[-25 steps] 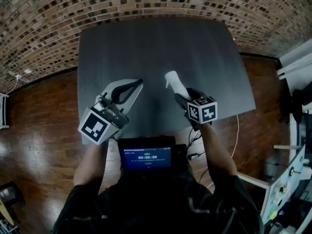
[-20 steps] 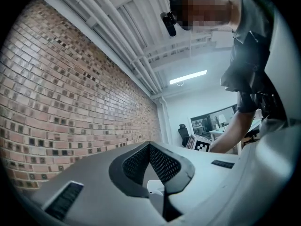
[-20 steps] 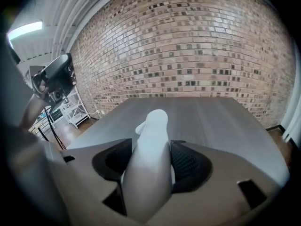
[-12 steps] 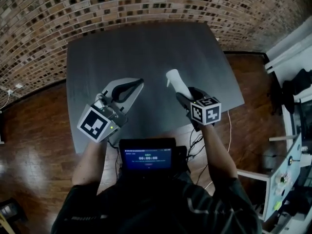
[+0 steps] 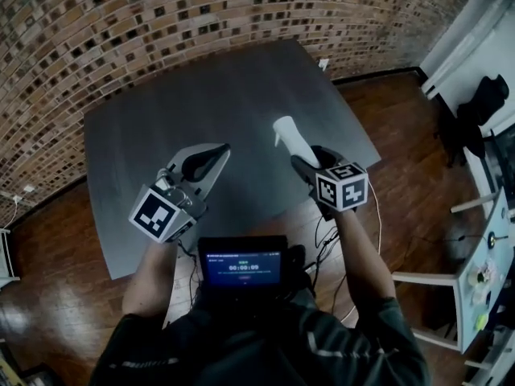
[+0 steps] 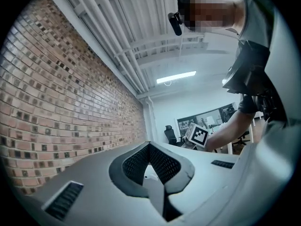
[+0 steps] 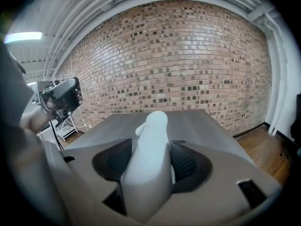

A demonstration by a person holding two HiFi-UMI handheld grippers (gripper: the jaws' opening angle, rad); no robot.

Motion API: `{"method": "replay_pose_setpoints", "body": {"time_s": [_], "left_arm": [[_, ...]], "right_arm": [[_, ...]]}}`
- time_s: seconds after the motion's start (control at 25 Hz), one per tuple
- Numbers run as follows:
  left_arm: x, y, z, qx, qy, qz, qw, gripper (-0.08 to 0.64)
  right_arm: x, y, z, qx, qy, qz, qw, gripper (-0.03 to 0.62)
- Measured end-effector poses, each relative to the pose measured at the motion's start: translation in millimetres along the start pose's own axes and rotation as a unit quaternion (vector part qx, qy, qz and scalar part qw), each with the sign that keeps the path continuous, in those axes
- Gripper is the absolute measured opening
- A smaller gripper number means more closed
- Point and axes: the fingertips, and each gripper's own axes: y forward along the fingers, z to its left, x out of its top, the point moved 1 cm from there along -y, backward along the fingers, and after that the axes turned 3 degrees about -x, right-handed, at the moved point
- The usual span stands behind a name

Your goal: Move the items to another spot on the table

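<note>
Two pads (image 7: 186,163) of the right gripper (image 7: 151,142) are clenched on a white bottle (image 7: 155,121), one on each flank, with its narrow nozzled top poking out past the jaw tips. The left gripper (image 6: 149,147) has its pads (image 6: 136,166) closed together at the tip, with nothing between them, so it is idle. In the head view the bottle sits over the near middle of the table (image 5: 201,87). It seems to be lifted off the surface, though its base is hidden behind the gripper. No second item shows in any view. Step in hand, by my reading: the carry, with the bottle already taken up and not yet set down. The next move calls for picking a bare patch of tabletop away from the near edge. The right hand then lowers until the base stands flat, and only then do the jaws part. The bottle is tall and narrow and could tip if let go while tilted. Writing: none legible on the bottle. Each cube (image 5: 342,187) carries black-and-white square markers only. A screen (image 5: 241,265) at the person's chest shows a row of timer-style digits, too small to read with certainty.
</note>
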Motion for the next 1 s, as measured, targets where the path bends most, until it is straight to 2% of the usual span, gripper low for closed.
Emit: {"method": "replay_pose_setpoints", "body": {"time_s": [0.12,0.32,0.52,0.64,0.72,1.0], "left_arm": [[-8,49,-23,-0.001,-0.003,0.005,1.0,-0.003],[-12,133,-58,-0.01,0.013,0.016,0.9997,-0.003],[-21,198,-82,0.013,0.018,0.015,0.9996,-0.003],[-20,219,-85,0.027,0.041,0.024,0.9985,-0.003],[-20,229,-84,0.028,0.037,0.032,0.9984,-0.003],[-20,221,-47,0.063,0.037,0.054,0.9959,-0.003]], "right_arm": [[-6,-21,-47,-0.002,0.003,-0.007,1.0,0.264],[0,-47,-121,0.012,0.008,-0.033,0.999,0.264],[0,-66,-182,0.036,-0.011,-0.033,0.999,0.264],[8,-65,-204,0.053,-0.026,-0.03,0.998,0.264],[14,-64,-215,0.056,-0.03,-0.03,0.998,0.264],[49,-30,-208,0.095,-0.039,-0.032,0.994,0.262]]}}
